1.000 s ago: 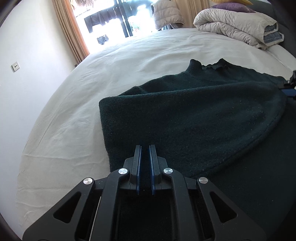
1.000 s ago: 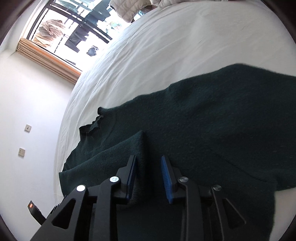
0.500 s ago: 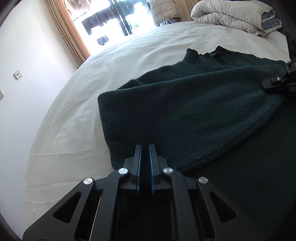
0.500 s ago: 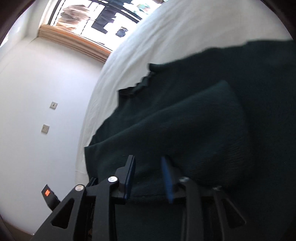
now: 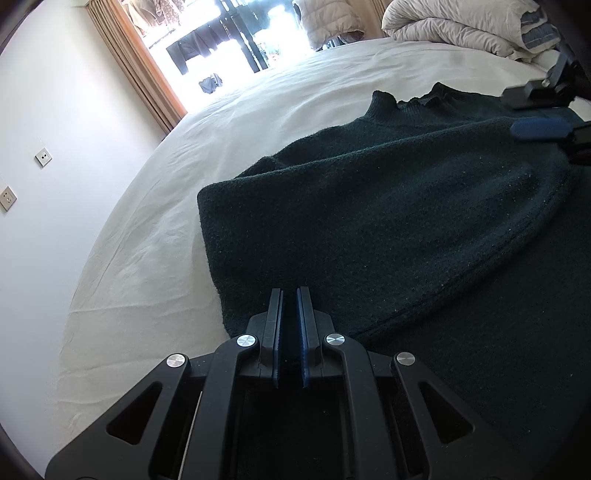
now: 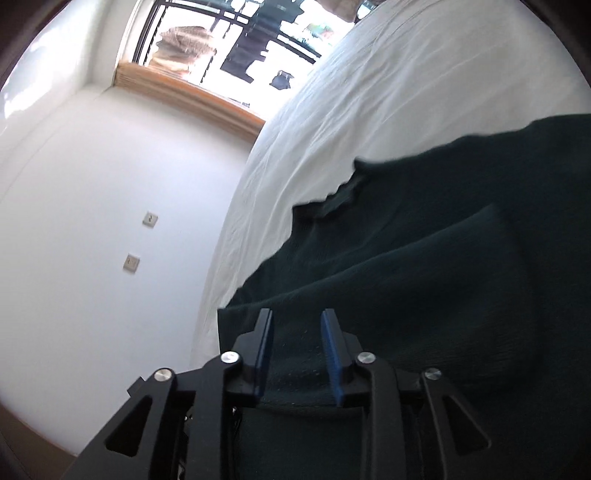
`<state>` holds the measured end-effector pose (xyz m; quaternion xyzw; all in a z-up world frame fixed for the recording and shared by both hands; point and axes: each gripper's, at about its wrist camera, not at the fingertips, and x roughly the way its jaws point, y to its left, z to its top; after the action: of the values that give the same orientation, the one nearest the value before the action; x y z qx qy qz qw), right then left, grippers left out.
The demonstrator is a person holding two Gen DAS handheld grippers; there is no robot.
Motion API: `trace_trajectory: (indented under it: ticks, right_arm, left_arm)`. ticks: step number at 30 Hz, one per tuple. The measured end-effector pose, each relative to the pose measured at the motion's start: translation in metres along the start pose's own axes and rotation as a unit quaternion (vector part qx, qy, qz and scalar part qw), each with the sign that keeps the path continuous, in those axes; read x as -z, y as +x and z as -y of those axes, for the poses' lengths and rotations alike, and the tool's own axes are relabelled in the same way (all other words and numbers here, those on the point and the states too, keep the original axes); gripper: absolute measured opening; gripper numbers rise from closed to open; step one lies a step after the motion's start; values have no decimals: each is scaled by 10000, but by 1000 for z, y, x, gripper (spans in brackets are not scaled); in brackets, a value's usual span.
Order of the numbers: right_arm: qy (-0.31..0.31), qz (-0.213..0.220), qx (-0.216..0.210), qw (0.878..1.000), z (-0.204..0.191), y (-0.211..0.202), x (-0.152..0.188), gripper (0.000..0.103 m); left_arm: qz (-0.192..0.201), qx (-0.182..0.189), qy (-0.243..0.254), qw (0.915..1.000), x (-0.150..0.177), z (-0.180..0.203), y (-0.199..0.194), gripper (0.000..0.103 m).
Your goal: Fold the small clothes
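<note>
A dark green knit sweater [image 5: 388, 206] lies on the white bed sheet [image 5: 221, 140], its collar [image 5: 384, 101] at the far side. One side is folded over the body as a raised flap. My left gripper [image 5: 290, 295] is shut on the near edge of that flap. At the top right of the left wrist view, my right gripper [image 5: 524, 110] holds the flap's other end. In the right wrist view the right gripper [image 6: 296, 314] has the sweater [image 6: 443, 277] filling the gap between its blue pads, and its jaws are opening.
A rolled pale duvet [image 5: 461, 26] and a padded jacket [image 5: 325, 18] lie at the far end of the bed. A bright window with a tan curtain [image 5: 140, 66] is behind. A white wall with sockets [image 5: 43, 157] runs along the bed's left side.
The right gripper has swung round with the flap's end and now faces the wall and collar. In the left wrist view it shows larger at the top right. The left gripper has kept its place.
</note>
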<state>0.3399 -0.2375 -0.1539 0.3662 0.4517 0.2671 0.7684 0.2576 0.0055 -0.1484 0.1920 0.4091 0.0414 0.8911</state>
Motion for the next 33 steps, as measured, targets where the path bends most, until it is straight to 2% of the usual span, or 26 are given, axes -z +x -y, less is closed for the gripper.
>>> trace_trajectory:
  ticks: [2, 3, 5, 7, 9, 10, 11, 13, 15, 16, 17, 19, 22, 24, 27, 29, 30, 33]
  right_arm:
    - [154, -97, 217, 9996, 10, 22, -3, 30]
    - [361, 39, 214, 9991, 20, 23, -7, 12]
    - [873, 376, 195, 9953, 42, 12, -15, 0]
    - [1021, 839, 274, 9909, 55, -12, -20, 0]
    - [926, 1150, 633, 9870, 58, -39, -21, 0]
    - [925, 1316, 922, 9827, 61, -56, -20, 10]
    - [980, 1511, 1057, 9779, 66, -74, -18, 15]
    - [1217, 1892, 1116, 9680, 77, -120, -7, 38]
    - [1333, 2362, 998, 9573, 88, -171, 8, 47]
    - [1408, 2599, 1049, 9495, 94, -198, 17, 55]
    - [1525, 2825, 1144, 9402, 101, -224, 27, 58]
    - [1991, 3271, 1157, 9165, 125, -273, 49, 60]
    - [2902, 3790, 1068, 8722, 172, -334, 91, 60]
    - [3385, 4026, 1126, 8430, 198, -360, 117, 60]
    - [3838, 4423, 675, 8078, 228, -381, 141, 51]
    - [3873, 4501, 552, 8027, 235, -380, 138, 51]
    - [3860, 4508, 583, 8027, 242, -393, 138, 51]
    - [3783, 4466, 676, 8080, 254, -401, 122, 51]
  left_arm:
    - [8, 52, -45, 10000, 0, -2, 0, 8]
    - [12, 76, -64, 10000, 1, -2, 1, 8]
    - [40, 136, -125, 9998, 1, -5, 1, 8]
    - [58, 194, -182, 9996, 2, -8, 2, 8]
    - [64, 234, -221, 9995, 3, -10, 3, 8]
    - [66, 241, -227, 9994, 3, -11, 3, 8]
    - [68, 244, -230, 9994, 3, -11, 3, 8]
    - [75, 233, -224, 9995, 3, -11, 3, 8]
    - [82, 193, -200, 9996, 3, -10, 3, 8]
    - [85, 160, -178, 9997, 3, -9, 3, 8]
    - [89, 124, -153, 9998, 3, -7, 2, 8]
    - [98, 98, -142, 9998, 3, -6, 1, 8]
    - [93, 30, -94, 9999, 3, -3, 1, 8]
    - [99, -35, -48, 9999, 3, 0, 1, 8]
    - [99, -114, 0, 9999, 3, 3, 1, 8]
    - [102, -139, 11, 9999, 3, 5, 1, 8]
    - [104, -145, 11, 9998, 3, 6, 1, 8]
    - [113, -143, -5, 9998, 2, 6, 1, 8]
